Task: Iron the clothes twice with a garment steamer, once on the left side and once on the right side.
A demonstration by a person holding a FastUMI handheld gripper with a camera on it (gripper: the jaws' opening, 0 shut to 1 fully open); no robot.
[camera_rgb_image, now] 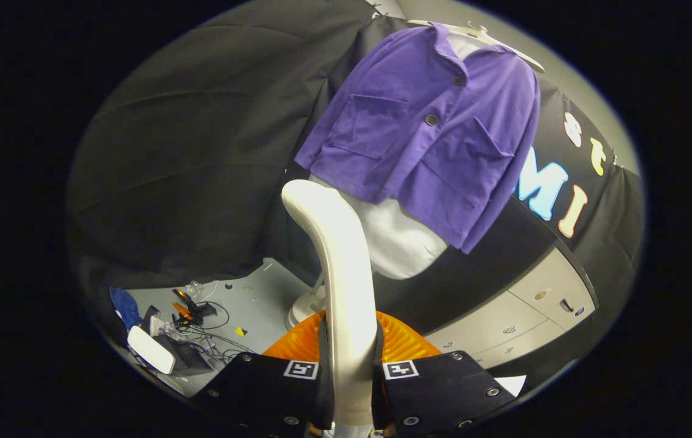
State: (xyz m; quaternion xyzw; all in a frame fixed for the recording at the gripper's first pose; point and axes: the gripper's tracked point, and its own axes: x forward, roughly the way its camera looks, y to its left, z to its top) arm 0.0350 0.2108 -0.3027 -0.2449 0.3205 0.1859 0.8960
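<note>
A: Where does the tool (pixel 349 389) stand right now?

B: Its two fingers are pressed in on the white handle of the garment steamer (pixel 336 280), one from each side. The handle runs straight up from between them toward twelve o'clock, then curls over at the top toward eleven.

A: And the clothes?

B: The purple jacket (pixel 425 140) hangs on a pale hanger (pixel 485 36), beyond the steamer's tip, at about one o'clock from it. A white garment (pixel 400 243) shows below the jacket's hem, just behind the handle at two o'clock.

A: So which way does the steamer have to go?

B: Forward and up toward one o'clock, I'd judge. The jacket's long axis leans, collar at one o'clock and hem falling back toward seven, so each pass should probably follow that slant rather than a plain vertical.

A: Which side is closer?

B: The panel with the pocket at eleven o'clock of the buttons looks closer to the steamer's tip; the other panel lies farther off at two o'clock. Whether the tip is touching cloth yet I can't tell; it seems apart.
</note>
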